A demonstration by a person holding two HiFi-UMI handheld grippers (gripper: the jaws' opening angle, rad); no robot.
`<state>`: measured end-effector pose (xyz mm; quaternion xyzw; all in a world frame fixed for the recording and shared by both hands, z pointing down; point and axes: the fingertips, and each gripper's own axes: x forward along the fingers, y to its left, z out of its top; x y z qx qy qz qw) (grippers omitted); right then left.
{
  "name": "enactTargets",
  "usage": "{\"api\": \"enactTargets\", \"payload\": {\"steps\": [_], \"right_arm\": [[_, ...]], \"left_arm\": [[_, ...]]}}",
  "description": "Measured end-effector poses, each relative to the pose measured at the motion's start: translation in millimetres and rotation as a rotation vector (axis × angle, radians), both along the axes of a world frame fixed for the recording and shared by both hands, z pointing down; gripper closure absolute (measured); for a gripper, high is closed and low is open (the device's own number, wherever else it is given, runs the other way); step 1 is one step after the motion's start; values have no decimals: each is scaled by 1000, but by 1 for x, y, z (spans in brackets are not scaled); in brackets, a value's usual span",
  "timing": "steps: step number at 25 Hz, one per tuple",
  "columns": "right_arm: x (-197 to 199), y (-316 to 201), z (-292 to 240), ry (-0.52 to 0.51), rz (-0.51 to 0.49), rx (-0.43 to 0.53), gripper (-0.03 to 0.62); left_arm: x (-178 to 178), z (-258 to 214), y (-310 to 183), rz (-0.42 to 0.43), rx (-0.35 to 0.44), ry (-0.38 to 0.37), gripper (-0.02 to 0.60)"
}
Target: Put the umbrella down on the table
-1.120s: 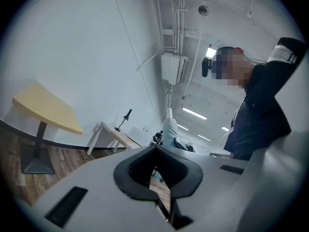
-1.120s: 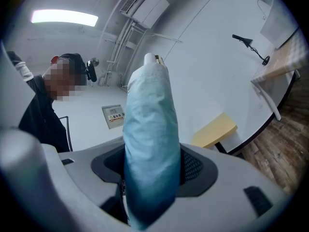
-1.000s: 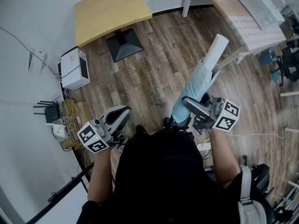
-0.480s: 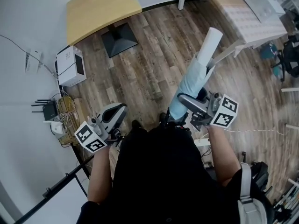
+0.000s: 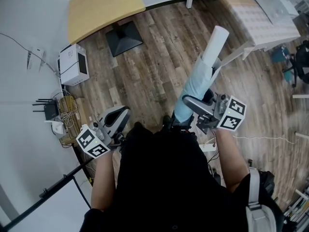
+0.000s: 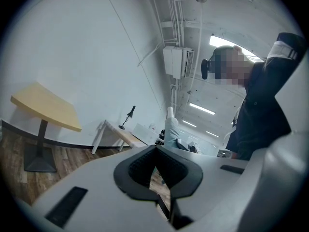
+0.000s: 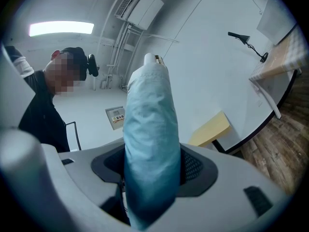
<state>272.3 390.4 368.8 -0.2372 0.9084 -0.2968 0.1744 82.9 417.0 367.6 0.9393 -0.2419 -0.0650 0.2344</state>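
A folded light-blue umbrella (image 5: pixel 195 87) with a white handle end (image 5: pixel 215 38) stands tilted up and to the right over the wooden floor. My right gripper (image 5: pixel 199 111) is shut on its lower fabric. In the right gripper view the umbrella (image 7: pixel 149 139) fills the space between the dark pads of the right gripper (image 7: pixel 152 173). My left gripper (image 5: pixel 116 123) hangs at the left, apart from the umbrella, with its jaws together and nothing held. In the left gripper view, past the left gripper (image 6: pixel 157 170), the umbrella (image 6: pixel 171 129) shows upright.
A yellow table (image 5: pixel 104 7) stands at the back left on a dark foot. A long pale wooden table (image 5: pixel 256 13) runs along the back right. A white box (image 5: pixel 72 64), a router and cables lie by the left wall. The person's dark torso fills the lower view.
The umbrella stays in my right gripper at much the same tilt. The whole view has shifted slightly, and the left gripper has drifted a little left.
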Motion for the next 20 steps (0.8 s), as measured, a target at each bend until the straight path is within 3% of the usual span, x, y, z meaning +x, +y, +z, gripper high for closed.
{"api": "enactTargets", "payload": {"steps": [11, 20], "right_arm": [[-7, -15, 10, 27, -15, -31, 310], [-42, -68, 12, 77, -9, -66, 310]], "left_arm": [[-13, 5, -13, -33, -6, 17, 570], [-60, 5, -81, -58, -5, 86, 569]]}}
